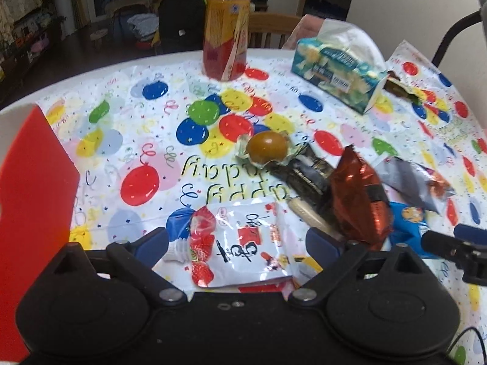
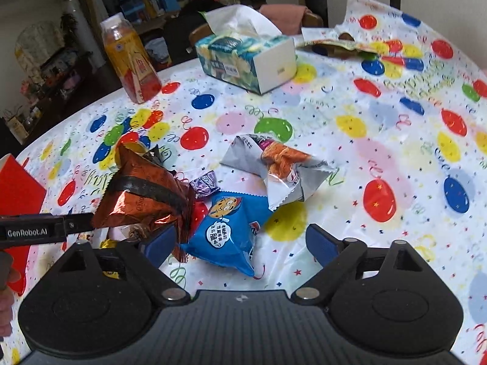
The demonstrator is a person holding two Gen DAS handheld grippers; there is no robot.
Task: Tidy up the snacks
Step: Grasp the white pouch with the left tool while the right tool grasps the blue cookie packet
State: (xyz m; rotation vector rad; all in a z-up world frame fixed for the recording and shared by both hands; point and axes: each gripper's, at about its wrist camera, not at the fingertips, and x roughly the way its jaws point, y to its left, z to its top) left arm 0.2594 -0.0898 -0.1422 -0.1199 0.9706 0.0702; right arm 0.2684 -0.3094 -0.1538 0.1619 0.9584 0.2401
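Note:
My left gripper (image 1: 237, 243) is open, its fingers on either side of a white pouch with red strawberries (image 1: 240, 243) lying on the table. Right of it lie a copper-brown foil packet (image 1: 359, 197), a dark wrapper (image 1: 304, 173), a brown egg in clear wrap (image 1: 266, 149), a blue cookie bag (image 1: 404, 225) and a grey-orange packet (image 1: 411, 179). My right gripper (image 2: 240, 243) is open above the blue cookie bag (image 2: 225, 231), with the copper-brown packet (image 2: 143, 194) by its left finger. The grey-orange packet (image 2: 283, 170) lies beyond, and a small purple candy (image 2: 205, 184) sits beside the blue bag.
A red box (image 1: 33, 200) stands at the left edge, also in the right wrist view (image 2: 18, 188). A juice bottle (image 1: 226, 27) (image 2: 131, 60) and a tissue box (image 1: 338, 76) (image 2: 246, 57) stand at the back of the balloon tablecloth (image 2: 380, 140). The left gripper's body (image 2: 33, 231) shows at the left.

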